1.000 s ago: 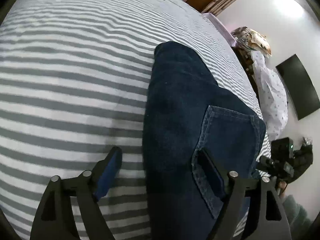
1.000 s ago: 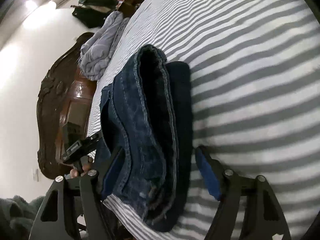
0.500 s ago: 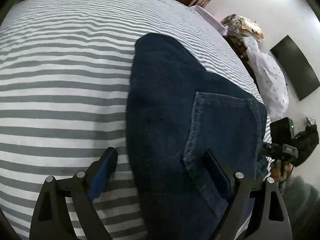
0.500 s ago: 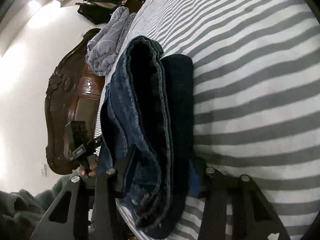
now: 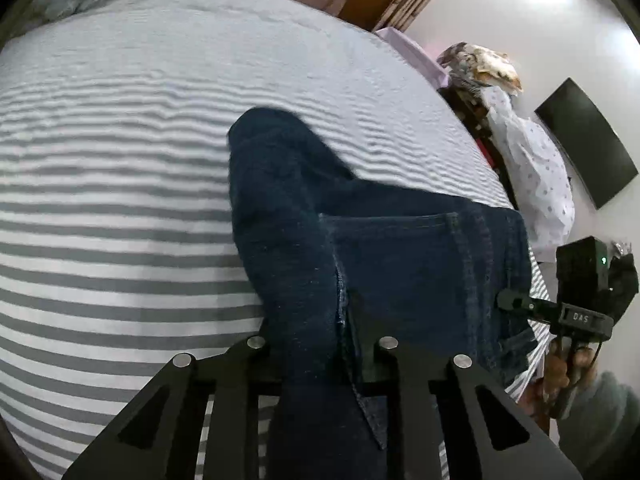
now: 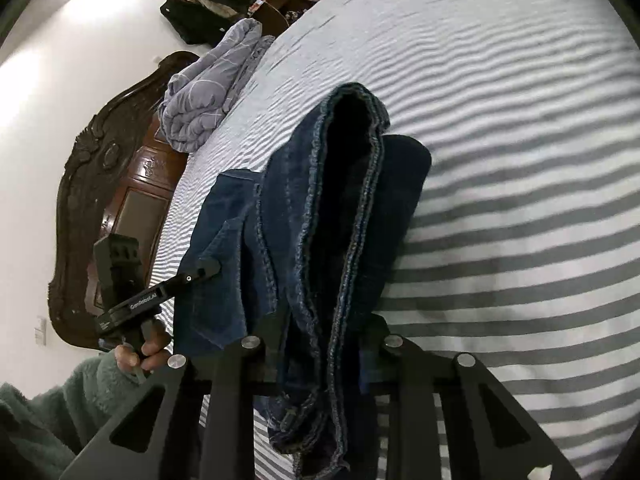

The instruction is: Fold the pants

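Observation:
Dark blue folded pants (image 5: pixel 360 220) lie on the grey-and-white striped bed (image 5: pixel 120 200), back pocket facing up. My left gripper (image 5: pixel 320 344) has its jaws closing, and the pads pinch the near edge of the denim. In the right wrist view the stacked layers of the pants (image 6: pixel 340 200) show side-on on the bed (image 6: pixel 520 200). My right gripper (image 6: pixel 324 332) is also closing, pads pressed on that thick stack. Each gripper appears in the other's view: the right gripper (image 5: pixel 516 302) at the pants' right end, the left gripper (image 6: pixel 208 268) at their left end.
A bundled grey quilt (image 6: pixel 208 100) lies at the head of the bed by a carved dark wooden headboard (image 6: pixel 92 200). A black screen (image 5: pixel 588 152) hangs on the white wall beyond a heap of clothes (image 5: pixel 532 172). A green fleecy sleeve (image 6: pixel 48 412) is at lower left.
Both grippers went from wide open around the pants' near edge to pinched onto the denim. Both hands rose, and the near end of the pants came up with them.

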Tool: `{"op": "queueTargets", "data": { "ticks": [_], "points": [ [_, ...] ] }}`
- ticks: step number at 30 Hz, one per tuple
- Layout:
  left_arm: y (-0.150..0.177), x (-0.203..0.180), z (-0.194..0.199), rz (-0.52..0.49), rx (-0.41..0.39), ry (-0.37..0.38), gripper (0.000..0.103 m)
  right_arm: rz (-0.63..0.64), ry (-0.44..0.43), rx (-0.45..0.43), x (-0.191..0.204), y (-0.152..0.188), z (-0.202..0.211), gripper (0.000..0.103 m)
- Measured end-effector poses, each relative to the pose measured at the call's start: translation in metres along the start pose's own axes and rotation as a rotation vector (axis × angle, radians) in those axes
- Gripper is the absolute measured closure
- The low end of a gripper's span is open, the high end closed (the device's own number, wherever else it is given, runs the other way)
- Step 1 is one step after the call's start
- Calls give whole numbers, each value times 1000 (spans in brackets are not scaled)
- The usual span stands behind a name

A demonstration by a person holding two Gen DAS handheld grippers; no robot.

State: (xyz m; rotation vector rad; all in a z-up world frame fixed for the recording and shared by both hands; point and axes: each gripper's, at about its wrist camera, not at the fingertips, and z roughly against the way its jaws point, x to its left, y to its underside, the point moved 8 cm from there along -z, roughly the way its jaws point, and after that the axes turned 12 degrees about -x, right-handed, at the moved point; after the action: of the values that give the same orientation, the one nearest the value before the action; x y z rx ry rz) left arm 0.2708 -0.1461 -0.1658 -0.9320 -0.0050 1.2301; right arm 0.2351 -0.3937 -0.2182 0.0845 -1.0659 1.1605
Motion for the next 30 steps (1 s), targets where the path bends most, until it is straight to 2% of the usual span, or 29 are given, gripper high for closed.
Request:
{"op": "queueTargets", "data": {
  "ticks": [4, 8, 15, 23, 25, 27, 28, 30],
  "points": [
    [-15, 0, 21, -6, -48, 3, 82, 23, 8, -5, 21, -9, -1, 80],
    [-39, 12, 43, 8, -100, -10, 82, 42, -20, -22, 48, -23, -11, 80],
    [-62, 58, 64, 7, -124, -77, 82, 80, -47, 11, 89, -40, -55, 80],
    [-40, 124, 51, 75, -80, -122, 82, 107, -23, 98, 94, -18, -115, 80],
    [-30, 139, 43, 73, -60, -136, 81, 136, 34, 108, 86, -10, -130, 78],
    [-25, 148, 39, 105, -57, -111, 76, 135, 77, 115, 72, -6, -134, 75],
    [-24, 148, 38, 113, -54, -111, 72, 130, 84, 113, 67, -5, -134, 68],
    [-22, 153, 36, 110, -44, -118, 63, 133, 120, 119, 62, -3, -135, 62]
  ]
}}
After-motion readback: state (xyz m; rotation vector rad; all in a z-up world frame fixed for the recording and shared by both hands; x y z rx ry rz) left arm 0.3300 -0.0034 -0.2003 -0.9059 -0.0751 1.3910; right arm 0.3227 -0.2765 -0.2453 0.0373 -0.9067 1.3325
